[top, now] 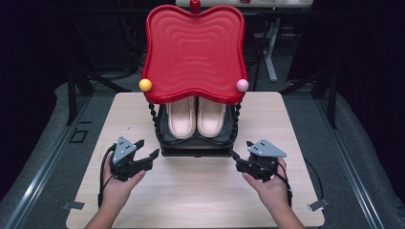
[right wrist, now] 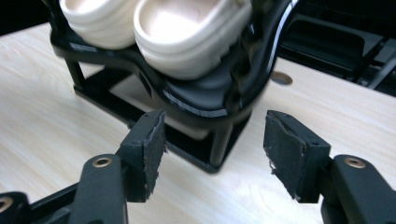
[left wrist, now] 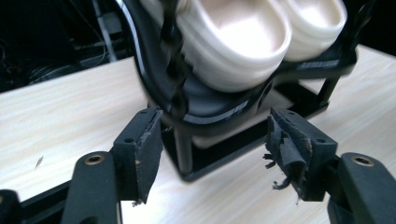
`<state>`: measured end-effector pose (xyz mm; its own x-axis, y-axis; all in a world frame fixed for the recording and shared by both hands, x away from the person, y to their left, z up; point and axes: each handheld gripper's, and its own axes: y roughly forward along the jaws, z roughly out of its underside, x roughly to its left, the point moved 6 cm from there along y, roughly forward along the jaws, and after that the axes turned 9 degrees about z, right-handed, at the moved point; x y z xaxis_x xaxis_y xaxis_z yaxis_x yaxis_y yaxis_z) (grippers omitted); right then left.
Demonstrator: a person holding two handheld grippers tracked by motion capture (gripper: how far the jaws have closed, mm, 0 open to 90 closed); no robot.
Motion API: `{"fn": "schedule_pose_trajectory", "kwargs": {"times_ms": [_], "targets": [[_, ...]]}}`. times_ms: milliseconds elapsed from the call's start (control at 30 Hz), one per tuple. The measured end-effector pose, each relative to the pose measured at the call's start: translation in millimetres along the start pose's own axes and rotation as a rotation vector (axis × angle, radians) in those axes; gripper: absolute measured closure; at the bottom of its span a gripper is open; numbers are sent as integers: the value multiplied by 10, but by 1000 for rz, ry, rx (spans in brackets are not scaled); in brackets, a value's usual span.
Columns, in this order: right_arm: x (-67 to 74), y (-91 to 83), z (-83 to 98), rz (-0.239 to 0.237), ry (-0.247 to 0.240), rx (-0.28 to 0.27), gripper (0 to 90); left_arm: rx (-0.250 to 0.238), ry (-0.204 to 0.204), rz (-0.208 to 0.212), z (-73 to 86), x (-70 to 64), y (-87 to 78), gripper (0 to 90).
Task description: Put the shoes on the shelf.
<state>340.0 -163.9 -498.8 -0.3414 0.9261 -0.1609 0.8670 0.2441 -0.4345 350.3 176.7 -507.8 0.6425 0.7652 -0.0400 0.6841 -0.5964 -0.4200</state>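
The black rack (top: pixel 196 143) (slippers (top: pixel 196 117) aboard) is sitting between both grippers, left (top: pixel 146 149) and right (top: pixel 241 153), its front corner posts lying just ahead of open, empty jaws.

Light falls from above onto the pale tabletop (top: pixel 191 191) and the glossy red tray (top: pixel 193 52), while the room around is almost black; the high view is soft and grainy. In both gripper views the cream slippers (left wrist: pixel 243 37) glare near white and the black rack (right wrist: pixel 205 98) smears with blur; the fingers (left wrist: pixel 144 149) stay sharp.
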Motion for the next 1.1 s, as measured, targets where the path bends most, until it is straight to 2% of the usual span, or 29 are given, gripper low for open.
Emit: {"fn": "schedule_pose_trajectory", "kwargs": {"times_ms": [200, 367, 467, 600, 733, 900, 1100], "targets": [[-64, -68, 294, -13, 8, 40, 345, 17, -52, 0, 255, 47, -92, 349], [-95, -105, 519, -2, 21, 73, 337, 63, -88, -4, 463, 83, -172, 348], [-110, -124, 642, 7, 9, 96, 333, 83, -92, -13, 568, 112, -219, 344], [-123, -133, 801, 23, -23, 129, 330, 91, -109, -2, 675, 123, -258, 335], [-116, -113, 911, 14, -5, 150, 329, 101, -106, 11, 789, 121, -247, 333], [-114, -74, 1027, 24, -24, 173, 330, 121, -147, 21, 927, 178, -181, 333], [-116, -37, 1089, 25, -20, 168, 334, 151, -142, 3, 1037, 236, -126, 334]]}}
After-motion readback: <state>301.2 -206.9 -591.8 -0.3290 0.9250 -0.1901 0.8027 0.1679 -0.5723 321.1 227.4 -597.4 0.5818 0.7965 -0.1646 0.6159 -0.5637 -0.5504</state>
